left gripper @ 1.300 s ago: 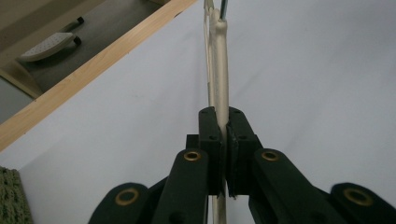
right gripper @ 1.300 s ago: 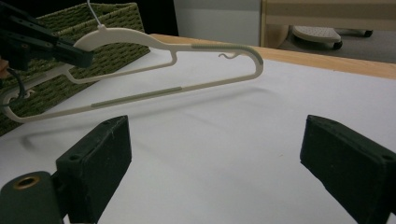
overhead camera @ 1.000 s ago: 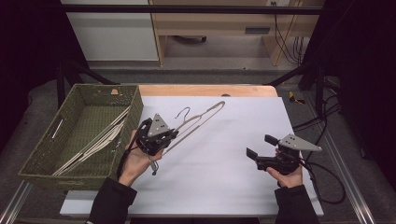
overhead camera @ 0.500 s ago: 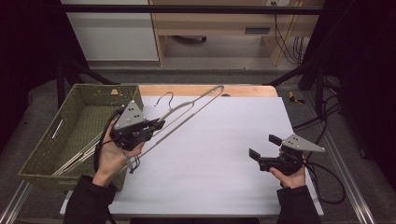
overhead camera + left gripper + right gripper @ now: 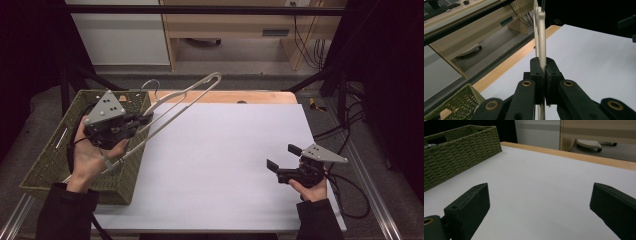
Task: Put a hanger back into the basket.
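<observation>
Over the near-right corner of the basket [image 5: 60, 155] your left tool [image 5: 131, 122] is clamped on the hanger [image 5: 182, 102], and that's the relation the next move hangs on. The hanger's long axis runs from near-left to far-right: its low end sits by your left hand [image 5: 90, 160] above the basket's right rim, its high end sticks out past the far edge of the desk [image 5: 225, 150], hook [image 5: 151, 85] up top toward the far side. So most of its length still lies to the right of the basket, over the desk, not over the opening. The basket itself is directly below and left of the left tool, long side running near to far, with more pale hangers already lying in it.

Left tool view confirms the grip: both pads [image 5: 537, 75] closed tight on the thin pale bar [image 5: 542, 37], which rises straight up between them, edge-on.

Right tool [image 5: 282, 162] is well apart at the near-right of the desk, jaws wide open, nothing between them; its own view shows bare desk and the basket wall [image 5: 461, 147] far off. Left hand is clearly the nearer one.

My read: you'd need to swing the long axis round to line up with the basket's length before lowering, or the far end will catch the rim.

Hanger looks like a slim, off-white, wire-type frame with a metal hook, light and rigid.
</observation>
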Demonstrator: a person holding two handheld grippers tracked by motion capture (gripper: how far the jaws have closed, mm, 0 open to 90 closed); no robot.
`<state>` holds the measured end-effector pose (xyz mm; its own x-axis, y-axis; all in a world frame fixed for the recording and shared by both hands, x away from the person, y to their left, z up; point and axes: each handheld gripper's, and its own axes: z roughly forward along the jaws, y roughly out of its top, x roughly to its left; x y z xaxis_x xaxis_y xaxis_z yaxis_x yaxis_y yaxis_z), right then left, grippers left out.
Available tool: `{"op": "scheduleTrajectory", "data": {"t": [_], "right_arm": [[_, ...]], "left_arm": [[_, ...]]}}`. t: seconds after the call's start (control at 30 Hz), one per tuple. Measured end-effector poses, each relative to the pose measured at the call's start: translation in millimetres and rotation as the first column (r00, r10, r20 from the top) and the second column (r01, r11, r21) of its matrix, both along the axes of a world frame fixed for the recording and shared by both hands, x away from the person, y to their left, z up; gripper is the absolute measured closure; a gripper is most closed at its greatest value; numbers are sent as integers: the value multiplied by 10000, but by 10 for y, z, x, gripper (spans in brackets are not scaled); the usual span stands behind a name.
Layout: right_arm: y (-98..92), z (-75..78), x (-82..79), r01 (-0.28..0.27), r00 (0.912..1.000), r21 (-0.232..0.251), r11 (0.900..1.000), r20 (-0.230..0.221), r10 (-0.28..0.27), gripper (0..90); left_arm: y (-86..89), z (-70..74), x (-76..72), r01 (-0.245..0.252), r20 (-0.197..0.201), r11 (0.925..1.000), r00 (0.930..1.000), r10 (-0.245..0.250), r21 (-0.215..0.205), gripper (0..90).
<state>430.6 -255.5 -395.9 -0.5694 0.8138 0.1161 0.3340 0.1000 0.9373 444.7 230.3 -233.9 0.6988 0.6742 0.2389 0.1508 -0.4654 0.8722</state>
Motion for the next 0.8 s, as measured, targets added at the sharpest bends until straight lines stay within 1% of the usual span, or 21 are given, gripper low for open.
{"op": "scheduleTrajectory", "data": {"t": [0.1,0.23,0.37,0.43,0.53,0.7,0.73,0.8], "right_arm": [[-3,3,-1,-11,10000,-14,10000,34,11,33],[2,-1,-1,-71,9999,-57,10000,76,71,30],[15,-10,4,-127,9999,-108,9999,71,128,30],[16,-11,5,-135,9999,-100,9999,63,136,30],[17,-12,5,-123,9999,-94,9999,56,124,30],[27,-22,11,-167,9999,-182,9997,14,167,31],[32,-24,13,-139,9999,-168,9998,22,139,31],[30,-24,13,-151,9999,-182,9997,18,152,31]], "left_arm": [[112,-4,35,-118,-6,9999,9999,118,54,866],[266,-31,78,-252,-29,9997,9997,252,-36,867],[459,-54,124,-555,-13,9985,9985,555,39,866],[580,-71,152,-775,-58,9970,9970,775,-37,866],[735,-98,173,-1067,-64,9943,9943,1068,39,866],[971,-139,198,-1420,-101,9898,9898,1421,64,866],[1027,-150,206,-1506,-105,9886,9885,1506,0,866],[1104,-162,218,-1591,-110,9873,9872,1591,11,866]]}}
